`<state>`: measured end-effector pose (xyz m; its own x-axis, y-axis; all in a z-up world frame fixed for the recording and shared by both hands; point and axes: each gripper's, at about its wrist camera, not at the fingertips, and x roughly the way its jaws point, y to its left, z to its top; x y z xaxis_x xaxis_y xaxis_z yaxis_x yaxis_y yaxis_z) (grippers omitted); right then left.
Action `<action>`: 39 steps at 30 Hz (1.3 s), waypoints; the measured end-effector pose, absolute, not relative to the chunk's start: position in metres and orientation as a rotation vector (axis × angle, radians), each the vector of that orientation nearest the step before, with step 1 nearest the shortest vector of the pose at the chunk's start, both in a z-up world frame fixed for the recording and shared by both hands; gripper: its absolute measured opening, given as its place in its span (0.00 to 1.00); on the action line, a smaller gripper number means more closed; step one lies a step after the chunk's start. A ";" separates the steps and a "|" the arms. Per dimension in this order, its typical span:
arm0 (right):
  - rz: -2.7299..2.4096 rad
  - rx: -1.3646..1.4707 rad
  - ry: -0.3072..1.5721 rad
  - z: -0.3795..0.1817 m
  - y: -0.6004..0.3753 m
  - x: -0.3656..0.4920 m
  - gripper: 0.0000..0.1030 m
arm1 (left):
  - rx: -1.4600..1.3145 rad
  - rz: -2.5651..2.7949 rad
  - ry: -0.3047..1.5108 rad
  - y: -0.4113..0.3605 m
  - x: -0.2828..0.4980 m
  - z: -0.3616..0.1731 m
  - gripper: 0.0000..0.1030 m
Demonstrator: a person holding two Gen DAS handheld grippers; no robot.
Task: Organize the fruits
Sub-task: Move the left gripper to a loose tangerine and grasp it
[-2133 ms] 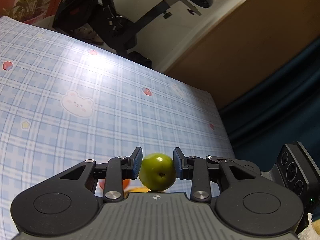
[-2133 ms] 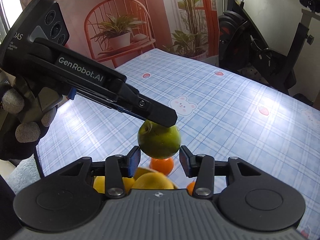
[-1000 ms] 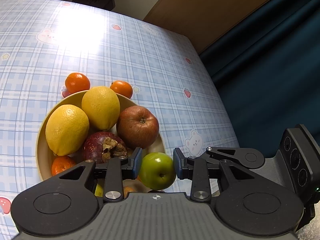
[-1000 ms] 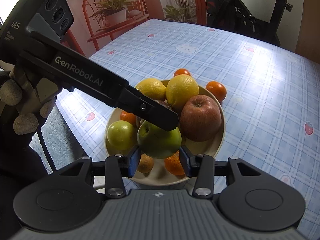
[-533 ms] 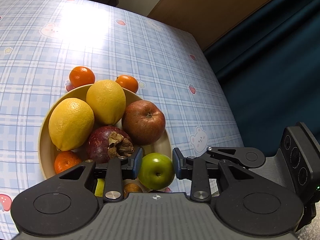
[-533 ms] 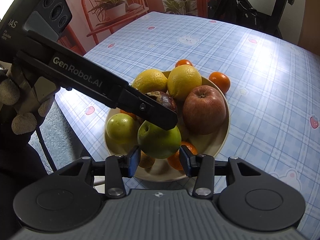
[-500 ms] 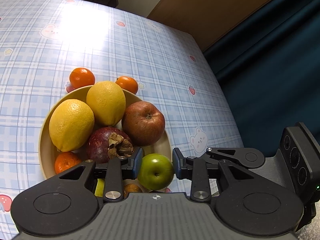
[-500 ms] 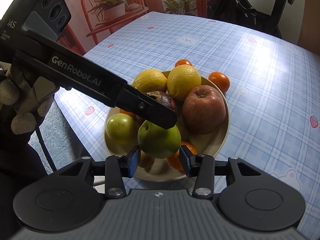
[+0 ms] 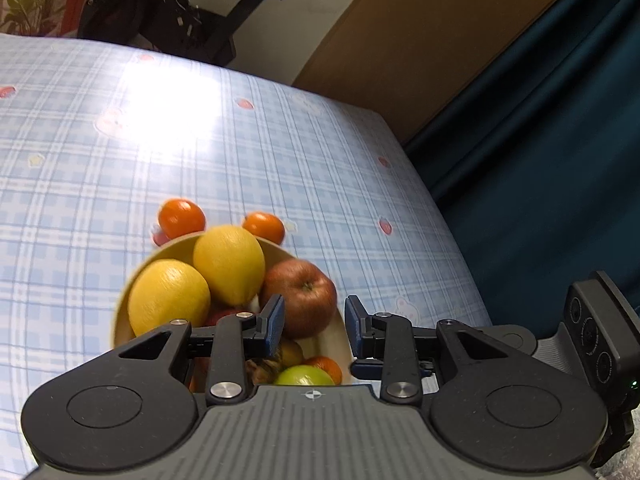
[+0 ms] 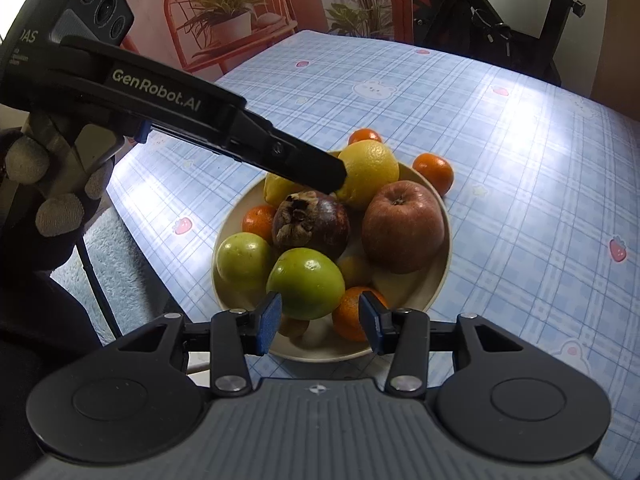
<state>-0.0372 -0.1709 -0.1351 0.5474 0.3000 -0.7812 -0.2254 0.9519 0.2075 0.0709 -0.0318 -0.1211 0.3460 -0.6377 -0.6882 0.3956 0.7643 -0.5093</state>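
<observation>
Now the green apple (image 10: 306,283) lies in the bowl (image 10: 443,268), at its near edge beside a smaller green fruit (image 10: 244,255). Above the bowl, the left gripper (image 9: 313,322) hangs spread and empty; the right gripper (image 10: 319,322) too gapes empty, just short of the apple.

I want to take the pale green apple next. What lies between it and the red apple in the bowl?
In the right wrist view, the dark mangosteen lies between the pale green apple and the red apple.
</observation>
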 end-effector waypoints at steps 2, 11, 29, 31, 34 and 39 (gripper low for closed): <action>0.300 0.096 0.921 -0.130 -0.176 -0.036 0.45 | -0.263 -0.665 0.984 -0.024 0.074 -0.115 0.33; 0.251 0.098 0.838 -0.112 -0.196 -0.009 0.45 | -0.222 -0.547 0.891 0.010 0.101 -0.099 0.33; 0.170 0.258 0.835 -0.149 -0.243 0.077 0.45 | -0.202 -0.444 0.982 0.017 0.164 -0.125 0.33; 0.175 0.276 0.860 -0.155 -0.246 0.086 0.45 | -0.204 -0.437 0.990 0.015 0.170 -0.128 0.33; 0.184 0.281 0.892 -0.162 -0.247 0.095 0.45 | -0.197 -0.436 1.000 0.014 0.175 -0.131 0.33; 0.187 0.324 0.930 -0.171 -0.249 0.100 0.45 | -0.189 -0.433 1.017 0.011 0.172 -0.133 0.33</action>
